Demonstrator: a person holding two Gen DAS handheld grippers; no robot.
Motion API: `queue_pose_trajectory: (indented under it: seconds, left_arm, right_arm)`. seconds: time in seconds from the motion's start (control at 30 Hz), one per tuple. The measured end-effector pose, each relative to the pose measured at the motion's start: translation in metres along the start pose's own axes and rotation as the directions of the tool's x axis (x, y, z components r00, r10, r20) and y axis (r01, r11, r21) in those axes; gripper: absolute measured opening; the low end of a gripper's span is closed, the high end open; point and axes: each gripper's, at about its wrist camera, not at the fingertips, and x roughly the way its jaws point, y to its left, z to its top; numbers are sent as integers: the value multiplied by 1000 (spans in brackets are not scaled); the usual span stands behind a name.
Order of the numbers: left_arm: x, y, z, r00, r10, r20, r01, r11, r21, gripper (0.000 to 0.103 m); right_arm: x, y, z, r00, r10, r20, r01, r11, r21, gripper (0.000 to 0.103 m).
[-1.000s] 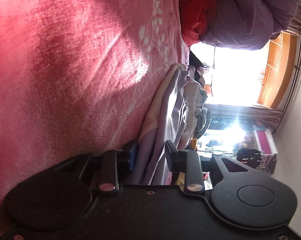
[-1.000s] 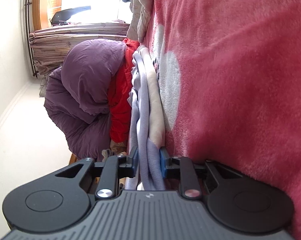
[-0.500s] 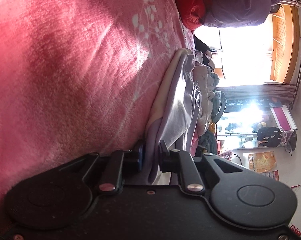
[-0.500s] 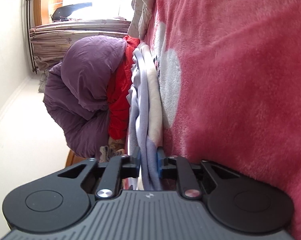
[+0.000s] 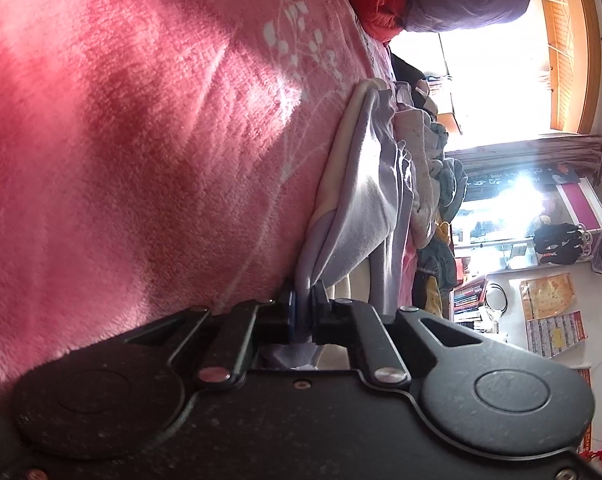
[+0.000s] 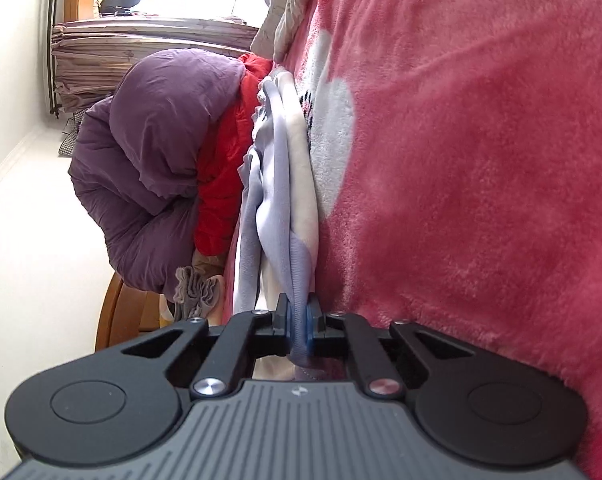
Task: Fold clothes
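A lavender and cream garment (image 5: 365,200) lies on the pink fleece blanket (image 5: 141,140). My left gripper (image 5: 304,304) is shut on its lavender edge, which is pinched between the jaws. In the right wrist view the same garment (image 6: 285,200) runs along the blanket (image 6: 481,160). My right gripper (image 6: 299,318) is shut on another lavender edge of it. Both views are rolled sideways, with the bed standing vertical.
A purple quilt (image 6: 153,168) and a red garment (image 6: 225,168) are heaped beyond the garment. More crumpled clothes (image 5: 433,184) lie past it in the left wrist view. A bright window (image 5: 497,60), curtains (image 6: 141,52) and a wooden bed frame (image 6: 121,312) lie behind.
Both grippers have closed from wide open onto the lavender fabric. The left wrist view has shifted, showing more of the room beyond the bed.
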Motion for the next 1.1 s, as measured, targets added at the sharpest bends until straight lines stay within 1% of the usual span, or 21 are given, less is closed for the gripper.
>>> queue_pose_trajectory:
  seconds: [0.03, 0.07, 0.13, 0.17, 0.23, 0.5, 0.53, 0.57, 0.63, 0.67, 0.7, 0.73, 0.8, 0.83, 0.9, 0.93, 0.97, 1.0, 1.03, 1.07, 1.1]
  left_arm:
    - [-1, -1, -1, 1000, 0, -1, 0, 1000, 5, 7]
    - [-2, -3, -2, 1000, 1, -2, -1, 1000, 10, 17]
    - [-4, -6, -3, 1000, 2, -5, -2, 1000, 20, 30]
    - [-6, -7, -4, 1000, 2, -6, -2, 1000, 25, 21]
    - [-8, -10, -6, 1000, 3, -8, -3, 999, 35, 6]
    - [-16, -23, -12, 1000, 23, -16, -22, 996, 90, 3]
    - [-17, -25, -13, 999, 45, -14, -43, 993, 114, 8]
    - [-17, -27, -14, 998, 66, -13, -64, 988, 138, 23]
    - [-19, -32, -15, 994, 109, -7, -105, 977, 186, 25]
    - [-19, -34, -16, 992, 130, -4, -126, 969, 210, 33]
    - [-20, -36, -17, 989, 151, 0, -147, 961, 234, 42]
    - [-23, -44, -20, 985, 172, 19, -169, 937, 305, 56]
    - [-29, -62, -29, 977, 203, 59, -207, 858, 470, 58]
    - [-31, -69, -34, 975, 214, 66, -215, 813, 541, 58]
    - [-35, -80, -49, 962, 250, 107, -252, 671, 697, 58]
    - [-36, -85, -59, 952, 270, 143, -279, 577, 768, 58]
    - [-36, -89, -70, 940, 287, 186, -306, 462, 832, 58]
    - [-35, -92, -81, 928, 298, 224, -324, 345, 881, 58]
    - [-33, -90, -93, 913, 306, 270, -339, 204, 918, 58]
    - [-32, -86, -105, 897, 307, 318, -349, 52, 936, 58]
    - [-25, -82, -116, 881, 309, 359, -347, -94, 933, 58]
  right_arm:
    - [-2, -1, -1, 1000, 10, 9, -10, 1000, 13, 12]
    - [-5, -1, -2, 1000, 22, 20, -23, 999, 32, 16]
    - [-9, -2, -3, 998, 52, 38, -54, 997, 59, 38]
    - [-9, -1, -3, 998, 54, 40, -56, 997, 55, 38]
    - [-5, 3, -5, 999, -31, 10, 31, 999, -14, 10]
    - [-13, 16, 1, 999, -36, -28, 36, 999, -10, 8]
    - [-11, 17, 2, 996, -80, -48, 79, 996, -35, 10]
    - [-9, 18, 3, 989, -134, -66, 129, 989, -70, 13]
    - [-9, 25, 4, 973, -217, -84, 204, 969, -139, 15]
    - [-11, 31, 4, 968, -235, -83, 218, 961, -170, 19]
    - [-14, 40, 3, 963, -257, -75, 236, 947, -220, 33]
    - [-18, 51, 2, 956, -288, -59, 259, 920, -293, 46]
    - [-26, 72, -2, 946, -324, -23, 279, 846, -454, 52]
    - [-30, 83, -7, 942, -336, -7, 278, 789, -549, 52]
    - [-33, 103, -26, 923, -381, 46, 285, 599, -748, 52]
    - [-33, 112, -40, 908, -408, 98, 292, 447, -845, 53]
    - [-31, 114, -54, 889, -435, 143, 291, 297, -909, 53]
    - [-29, 112, -67, 870, -459, 180, 280, 158, -947, 54]
    - [-27, 111, -81, 851, -477, 221, 260, 16, -965, 54]
    - [-23, 106, -92, 834, -493, 247, 234, -90, -968, 54]
    - [-20, 101, -100, 825, -501, 262, 216, -149, -965, 54]
